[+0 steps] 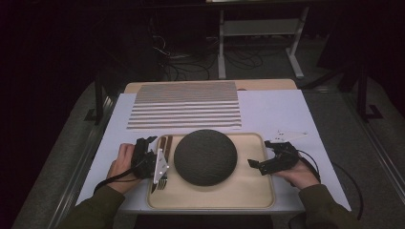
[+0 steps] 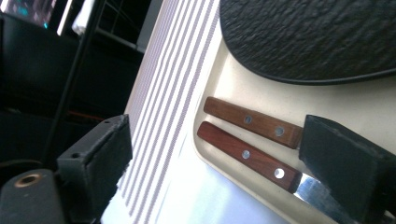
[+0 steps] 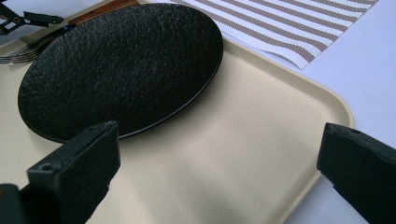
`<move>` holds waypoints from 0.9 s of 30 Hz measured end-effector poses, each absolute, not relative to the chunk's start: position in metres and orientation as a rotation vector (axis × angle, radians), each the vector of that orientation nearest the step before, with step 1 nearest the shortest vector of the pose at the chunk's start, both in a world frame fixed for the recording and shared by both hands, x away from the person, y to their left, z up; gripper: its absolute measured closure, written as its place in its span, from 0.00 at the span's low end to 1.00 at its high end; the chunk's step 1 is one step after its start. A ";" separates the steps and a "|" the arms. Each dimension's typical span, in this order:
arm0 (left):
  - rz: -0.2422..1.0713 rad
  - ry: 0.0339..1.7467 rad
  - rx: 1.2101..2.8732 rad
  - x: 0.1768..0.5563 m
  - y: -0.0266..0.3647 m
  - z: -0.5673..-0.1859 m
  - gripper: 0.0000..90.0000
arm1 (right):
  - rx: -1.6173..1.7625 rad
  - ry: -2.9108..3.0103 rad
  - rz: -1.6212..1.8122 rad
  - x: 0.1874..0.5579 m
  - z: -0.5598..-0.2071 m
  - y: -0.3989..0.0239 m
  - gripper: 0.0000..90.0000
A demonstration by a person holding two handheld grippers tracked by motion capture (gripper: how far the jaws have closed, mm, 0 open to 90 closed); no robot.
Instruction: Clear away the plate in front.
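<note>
We hold our left gripper (image 2: 210, 154) with its jaws spread wide and nothing clamped between them; two wooden-handled pieces of cutlery (image 2: 250, 140) lie in the gap, just ahead of the right-hand jaw, on the left edge of the beige tray (image 1: 248, 186). Our right gripper (image 3: 217, 158) is likewise wide open and empty, over the tray's right side. The black plate (image 1: 205, 156) sits between both grippers, with the striped mat (image 1: 186, 105) beyond.
</note>
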State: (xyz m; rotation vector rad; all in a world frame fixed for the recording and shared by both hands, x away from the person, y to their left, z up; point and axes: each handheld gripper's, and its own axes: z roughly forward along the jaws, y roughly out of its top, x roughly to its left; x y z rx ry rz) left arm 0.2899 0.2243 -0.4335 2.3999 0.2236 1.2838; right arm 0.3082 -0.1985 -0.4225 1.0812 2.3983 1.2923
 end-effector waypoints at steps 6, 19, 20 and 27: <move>1.183 0.364 2.363 0.296 0.231 -0.429 0.01 | 1.083 2.399 1.291 0.308 -0.422 -0.198 0.00; 0.690 0.696 2.189 0.312 0.254 -0.415 0.00 | 1.080 2.400 1.291 0.308 -0.422 -0.198 0.00; 0.652 0.717 2.167 0.313 0.256 -0.415 0.00 | 1.080 2.400 1.291 0.308 -0.422 -0.198 0.00; 0.533 0.783 2.122 0.317 0.267 -0.414 0.00 | 1.080 2.397 1.292 0.308 -0.422 -0.199 0.00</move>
